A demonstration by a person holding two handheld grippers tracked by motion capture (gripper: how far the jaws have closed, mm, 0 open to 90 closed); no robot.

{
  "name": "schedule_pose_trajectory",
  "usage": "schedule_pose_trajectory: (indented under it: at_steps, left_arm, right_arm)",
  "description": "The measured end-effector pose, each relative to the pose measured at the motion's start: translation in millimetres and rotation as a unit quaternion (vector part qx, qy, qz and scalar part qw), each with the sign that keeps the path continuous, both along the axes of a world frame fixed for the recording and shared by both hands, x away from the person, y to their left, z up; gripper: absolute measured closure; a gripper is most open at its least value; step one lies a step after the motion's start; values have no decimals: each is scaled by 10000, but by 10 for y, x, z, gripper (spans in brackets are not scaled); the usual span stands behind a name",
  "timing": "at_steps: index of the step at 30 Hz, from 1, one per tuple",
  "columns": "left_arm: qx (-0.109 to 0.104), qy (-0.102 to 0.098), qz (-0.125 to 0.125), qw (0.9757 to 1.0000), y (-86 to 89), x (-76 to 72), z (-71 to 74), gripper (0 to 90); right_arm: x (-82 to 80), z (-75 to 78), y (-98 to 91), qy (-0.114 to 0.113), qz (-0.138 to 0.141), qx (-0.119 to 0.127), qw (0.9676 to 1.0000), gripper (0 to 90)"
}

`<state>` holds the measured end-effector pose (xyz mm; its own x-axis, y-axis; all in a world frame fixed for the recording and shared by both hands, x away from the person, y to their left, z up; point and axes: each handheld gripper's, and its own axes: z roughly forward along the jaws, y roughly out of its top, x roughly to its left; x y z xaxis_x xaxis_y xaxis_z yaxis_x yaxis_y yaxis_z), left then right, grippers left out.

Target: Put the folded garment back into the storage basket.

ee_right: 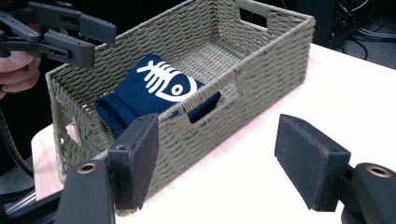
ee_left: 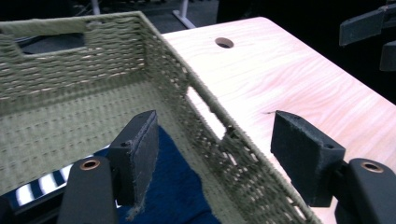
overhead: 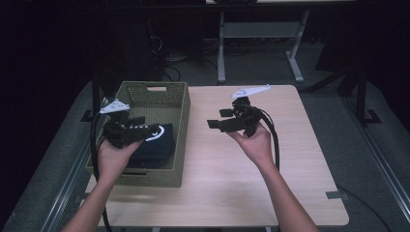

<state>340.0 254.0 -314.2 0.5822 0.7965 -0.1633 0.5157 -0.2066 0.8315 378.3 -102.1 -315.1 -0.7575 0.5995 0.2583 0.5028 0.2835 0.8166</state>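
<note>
Navy cloth, the folded garment point(ee_right: 154, 91) lies in the woven basket point(ee_right: 261, 79), just below the left hand-held gripper point(ee_left: 215, 154), whose jaws are apart, straddling the basket wall. It looks soft and light; pinch a folded edge. The right hand-held gripper point(ee_right: 217, 161), jaws apart and empty, hovers over the counter point(overhead: 232, 164) beside the basket. Its view reveals the white fishbone print.

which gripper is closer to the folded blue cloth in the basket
Left. The left gripper is over the basket, right beside the blue cloth. The right gripper is out over the bare table, apart from the basket.
</note>
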Motion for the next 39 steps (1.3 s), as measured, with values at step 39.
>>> schedule_pose_trajectory:
  at_steps: [39]
  left_arm:
    - [17, -71, -1073, 9942, -1198, -145, -121, 268]
  right_arm:
    - [-508, -334, -1209, 111, -903, -32, 9958, 264]
